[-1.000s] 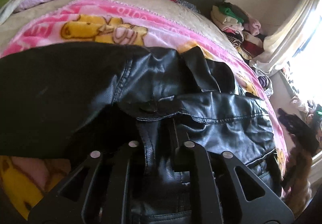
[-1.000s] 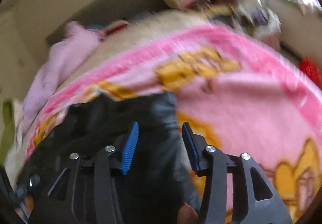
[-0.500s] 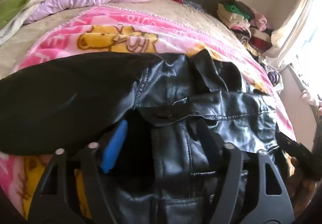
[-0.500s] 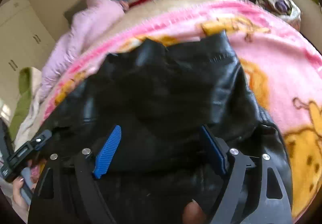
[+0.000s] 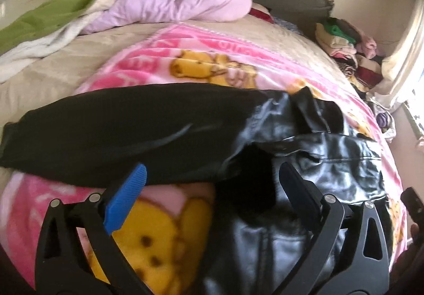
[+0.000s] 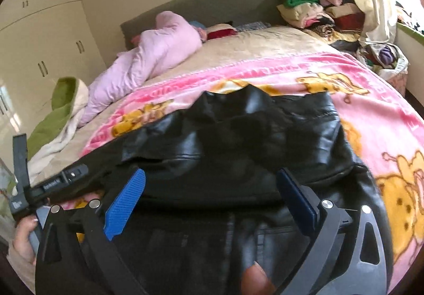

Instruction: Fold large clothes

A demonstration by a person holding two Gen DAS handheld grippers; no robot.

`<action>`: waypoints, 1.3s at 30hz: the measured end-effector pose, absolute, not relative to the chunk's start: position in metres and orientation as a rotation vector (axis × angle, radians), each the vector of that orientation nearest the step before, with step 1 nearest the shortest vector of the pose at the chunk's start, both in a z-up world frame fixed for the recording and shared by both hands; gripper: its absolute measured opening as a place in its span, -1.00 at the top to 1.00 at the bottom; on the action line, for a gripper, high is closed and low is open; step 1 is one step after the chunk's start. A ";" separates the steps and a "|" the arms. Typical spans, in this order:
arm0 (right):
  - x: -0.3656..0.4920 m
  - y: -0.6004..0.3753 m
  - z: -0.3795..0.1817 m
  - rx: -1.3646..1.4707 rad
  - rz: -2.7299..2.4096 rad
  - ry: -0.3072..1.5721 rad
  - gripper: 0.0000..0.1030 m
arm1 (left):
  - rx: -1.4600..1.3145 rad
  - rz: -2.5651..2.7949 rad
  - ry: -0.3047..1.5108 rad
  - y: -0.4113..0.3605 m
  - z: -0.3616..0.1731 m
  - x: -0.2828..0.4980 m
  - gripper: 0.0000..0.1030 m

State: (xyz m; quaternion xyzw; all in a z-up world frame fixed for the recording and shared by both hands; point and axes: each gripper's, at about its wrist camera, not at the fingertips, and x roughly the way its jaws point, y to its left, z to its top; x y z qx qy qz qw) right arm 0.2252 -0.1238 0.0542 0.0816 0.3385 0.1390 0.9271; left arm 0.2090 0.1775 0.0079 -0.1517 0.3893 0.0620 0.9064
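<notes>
1. Progress: black leather jacket (image 6: 238, 136) lies on the pink cartoon blanket (image 6: 371, 88), bunched and only partly folded. In the right wrist view one panel is doubled over the body, its edge uneven and the collar area crumpled. I judge the fold to be at an early-to-middle stage.
2. Sleeve (image 5: 119, 136): stretches out flat from the jacket body, toward the green-and-cream quilt (image 5: 53, 11) side. It is not yet brought in.
3. Remaining, by my estimate: sleeve in, panels squared, final halving, creases smoothed.
4. Left gripper (image 5: 209, 189): jaws wide apart, gripping nothing. Blue pad (image 5: 127, 199) sits over the blanket just below the sleeve edge; the other finger is over the leather. Whether either touches the fabric cannot be told.
5. Right gripper (image 6: 212, 194): jaws wide apart, empty, straddling the jacket's near folded edge. Contact with the leather is unclear.
6. Landmark note: jacket sits at the near end of the blanket, well apart from the lilac bedding (image 6: 148, 56) by the headboard.
</notes>
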 end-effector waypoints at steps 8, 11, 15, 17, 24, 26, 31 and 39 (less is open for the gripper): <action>0.223 -0.071 0.066 0.104 0.382 0.709 -0.91 | -0.373 0.216 0.800 0.217 0.004 0.184 -0.82; 0.224 -0.048 0.069 0.060 0.416 0.705 -0.91 | -0.416 0.238 0.782 0.232 0.004 0.176 -0.82; 0.225 -0.021 0.074 0.038 0.472 0.705 -0.91 | -0.442 0.285 0.783 0.252 0.002 0.168 -0.82; 0.227 -0.007 0.074 0.034 0.497 0.713 -0.91 | -0.461 0.322 0.783 0.266 0.000 0.162 -0.82; 0.230 0.029 0.070 0.017 0.550 0.730 -0.91 | -0.572 0.422 0.773 0.316 -0.014 0.141 -0.82; 0.231 0.035 0.067 0.026 0.556 0.738 -0.91 | -0.599 0.459 0.758 0.328 -0.017 0.133 -0.82; 0.231 0.044 0.058 0.020 0.557 0.757 -0.91 | -0.675 0.526 0.734 0.354 -0.028 0.122 -0.82; 0.231 0.034 0.046 0.049 0.542 0.788 -0.91 | -0.766 0.582 0.710 0.385 -0.049 0.116 -0.82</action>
